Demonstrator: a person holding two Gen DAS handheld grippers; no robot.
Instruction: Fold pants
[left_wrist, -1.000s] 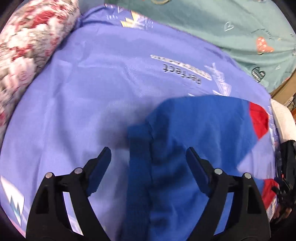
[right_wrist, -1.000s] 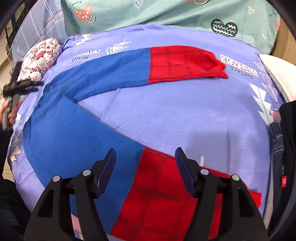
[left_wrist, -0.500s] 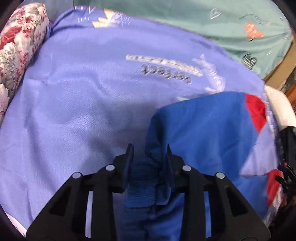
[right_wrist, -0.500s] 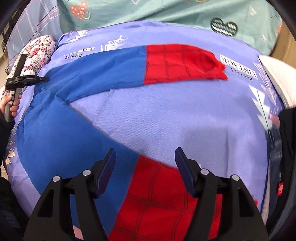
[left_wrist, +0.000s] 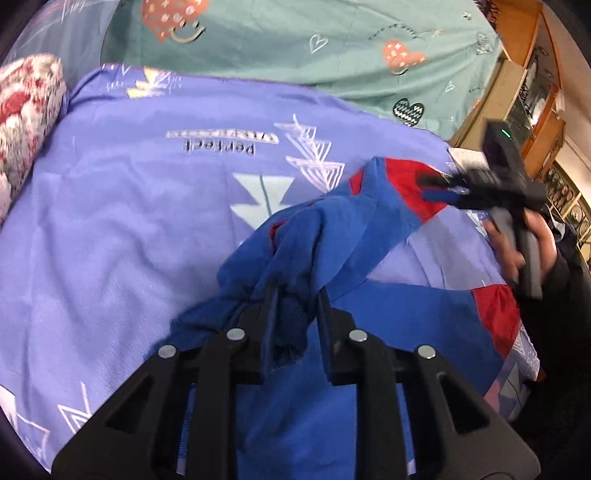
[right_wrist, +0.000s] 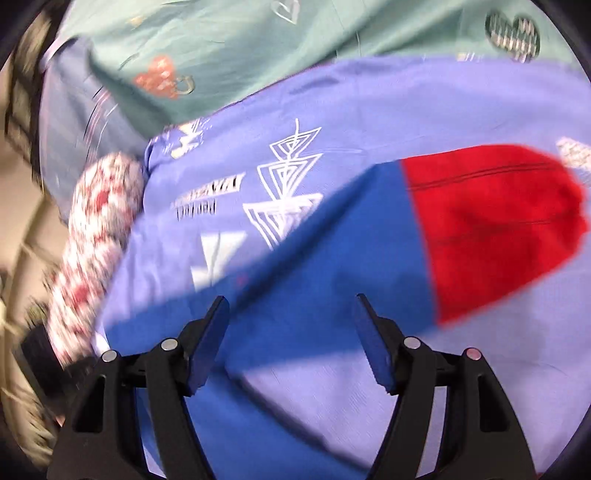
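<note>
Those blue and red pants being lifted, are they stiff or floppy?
Probably floppy: the pants bunch and sag where the left gripper pinches them. Likely light, since one small pinch raises the cloth. Unlikely to slip, as the knit looks soft on the purple sheet.

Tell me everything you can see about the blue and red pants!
The blue and red pants look like soft knit fabric: blue on top, red with thin dark lines on the lower legs. They lie half lifted and bunched on the purple printed bedsheet. The left gripper pinches a blue, ribbed-looking edge. The right gripper hovers open above one leg.
</note>
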